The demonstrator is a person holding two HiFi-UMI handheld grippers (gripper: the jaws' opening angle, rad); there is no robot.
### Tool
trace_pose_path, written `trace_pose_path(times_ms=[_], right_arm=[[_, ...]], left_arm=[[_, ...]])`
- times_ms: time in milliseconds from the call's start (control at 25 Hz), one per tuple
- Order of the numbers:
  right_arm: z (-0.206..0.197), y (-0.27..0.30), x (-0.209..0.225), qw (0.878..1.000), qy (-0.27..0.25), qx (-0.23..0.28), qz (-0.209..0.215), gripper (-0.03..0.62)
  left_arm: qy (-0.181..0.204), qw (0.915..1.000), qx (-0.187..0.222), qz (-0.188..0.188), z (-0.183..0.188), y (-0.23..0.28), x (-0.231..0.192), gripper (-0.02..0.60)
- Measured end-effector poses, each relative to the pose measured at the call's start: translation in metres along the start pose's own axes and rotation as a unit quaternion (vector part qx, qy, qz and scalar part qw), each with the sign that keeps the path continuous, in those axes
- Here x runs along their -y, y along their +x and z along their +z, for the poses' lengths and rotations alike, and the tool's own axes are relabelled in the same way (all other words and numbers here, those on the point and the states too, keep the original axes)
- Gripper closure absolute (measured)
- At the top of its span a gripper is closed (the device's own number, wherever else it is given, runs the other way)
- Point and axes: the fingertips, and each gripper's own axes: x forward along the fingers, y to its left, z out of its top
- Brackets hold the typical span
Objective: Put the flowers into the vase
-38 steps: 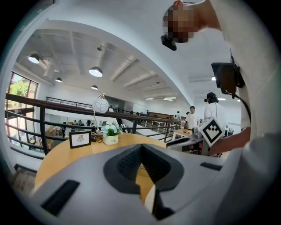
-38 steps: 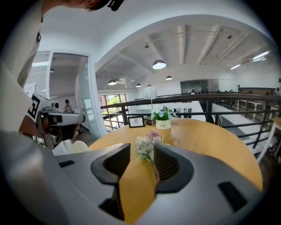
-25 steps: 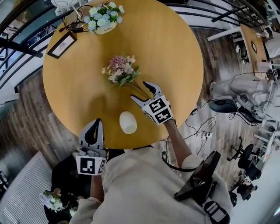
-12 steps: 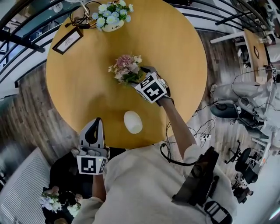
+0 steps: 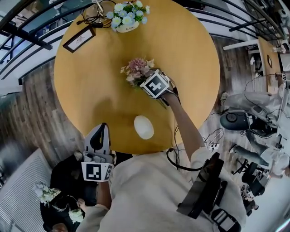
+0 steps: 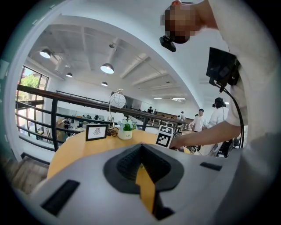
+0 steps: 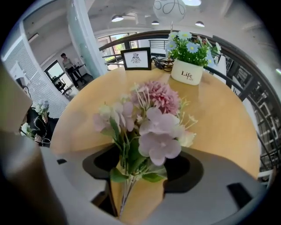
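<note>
A bunch of pink and lilac flowers [image 5: 137,69] lies on the round wooden table [image 5: 90,86]. My right gripper [image 5: 154,86] points steeply down over its stems, its marker cube on top. In the right gripper view the flowers [image 7: 153,123] fill the middle, and the thin stems [image 7: 124,193] run down between the jaws, which stand apart around them; my right gripper [image 7: 142,166] is open. A white egg-shaped vase [image 5: 144,127] stands near the table's front edge. My left gripper [image 5: 99,132] hovers at that edge, left of the vase, its jaws together and empty [image 6: 141,151].
At the table's far side stand a white pot of blue and white flowers [image 5: 128,13] [image 7: 188,66], a framed picture [image 5: 79,39] [image 7: 136,58] and a wire lamp with cable [image 5: 97,10]. Another bouquet [image 5: 45,192] lies on the floor at lower left. A railing runs beyond the table.
My right gripper has moved away from the vase, farther over the table, and tipped down onto the bouquet's stems. The left gripper has stayed near the table's front edge.
</note>
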Motion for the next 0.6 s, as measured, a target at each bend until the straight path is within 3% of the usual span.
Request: trace_pose_path(times_ms=[200, 600], right_arm=[[-0.003, 0.009, -0.002, 0.999, 0.03, 0.006, 0.024, 0.355], [0.0, -0.005, -0.004, 0.997, 0.02, 0.072, 0.014, 0.421]], left_arm=[[-0.001, 1.0, 0.001, 0.004, 0.0, -0.003, -0.006, 0.574], [0.01, 0.9999, 0.003, -0.002, 0.005, 0.0, -0.002, 0.574]])
